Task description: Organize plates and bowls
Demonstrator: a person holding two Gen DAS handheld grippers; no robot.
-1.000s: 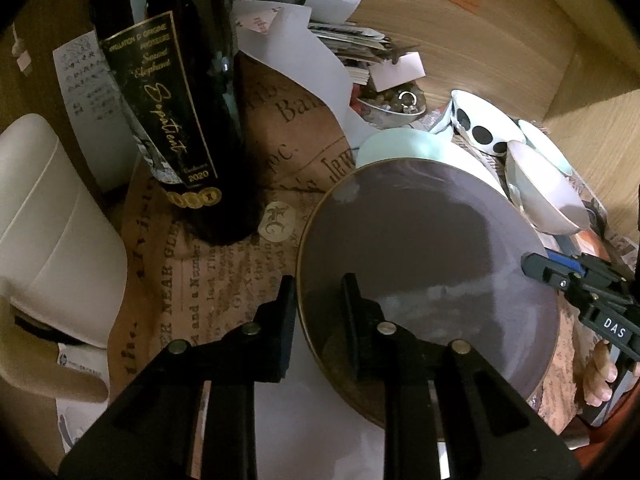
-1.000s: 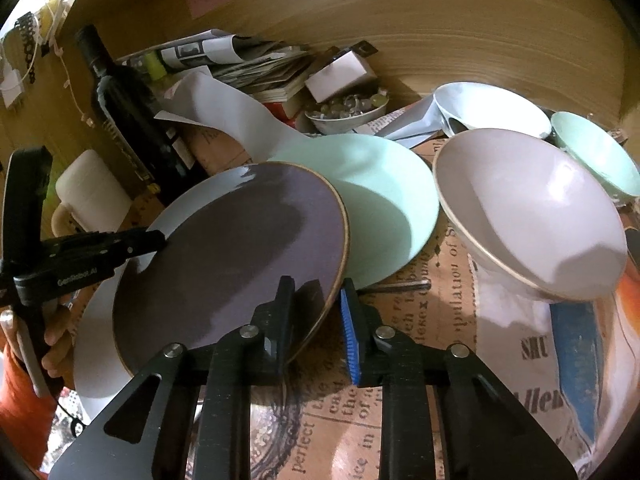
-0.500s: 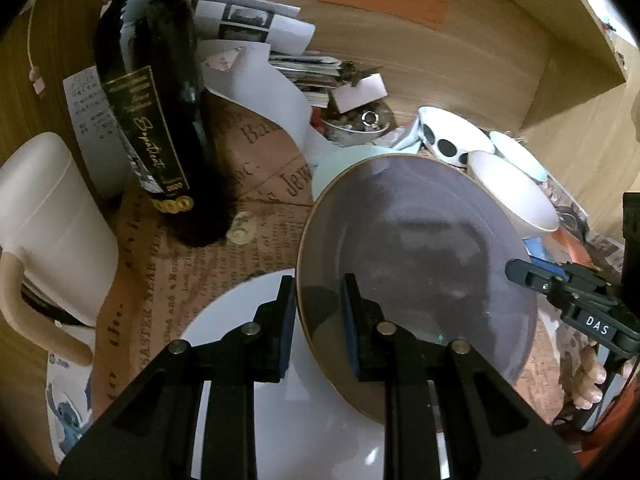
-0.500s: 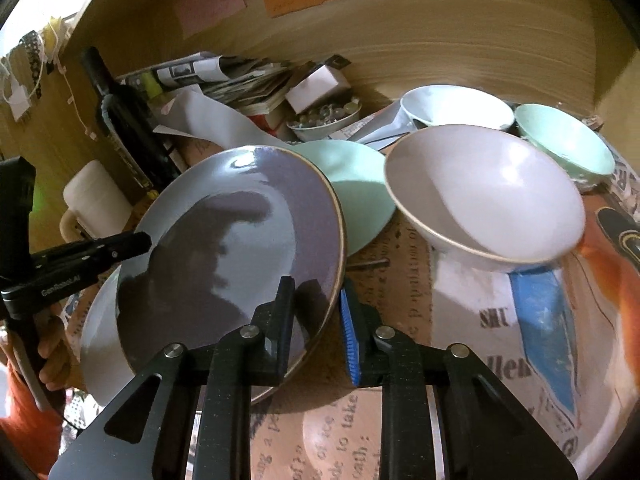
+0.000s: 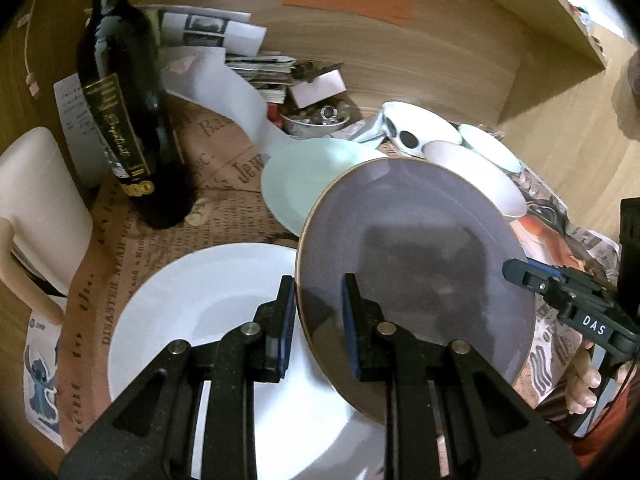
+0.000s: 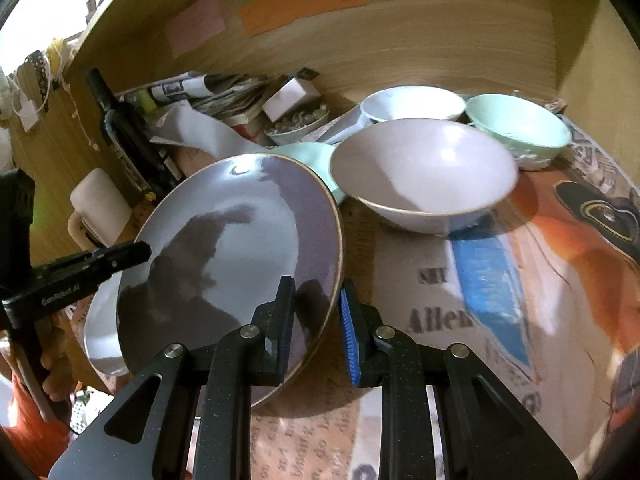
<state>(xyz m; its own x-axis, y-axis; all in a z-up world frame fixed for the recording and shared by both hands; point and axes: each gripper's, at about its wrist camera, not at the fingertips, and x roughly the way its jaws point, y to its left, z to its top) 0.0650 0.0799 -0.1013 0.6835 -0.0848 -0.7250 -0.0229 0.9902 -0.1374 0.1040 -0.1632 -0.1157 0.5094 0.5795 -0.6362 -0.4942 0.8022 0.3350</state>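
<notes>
Purple plate lifted clear, white plate uncovered

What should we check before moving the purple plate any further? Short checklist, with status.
1. Left gripper clamped on purple plate rim: ok.
2. Right gripper clamped on the opposite rim: ok.
3. Plate lifted off the white plate: ok, tilted above it.
4. Clearance from wine bottle: ok.
5. Mint plate free to stack on: ok, nothing on it.
6. Gap to pink bowl: cannot tell.
</notes>
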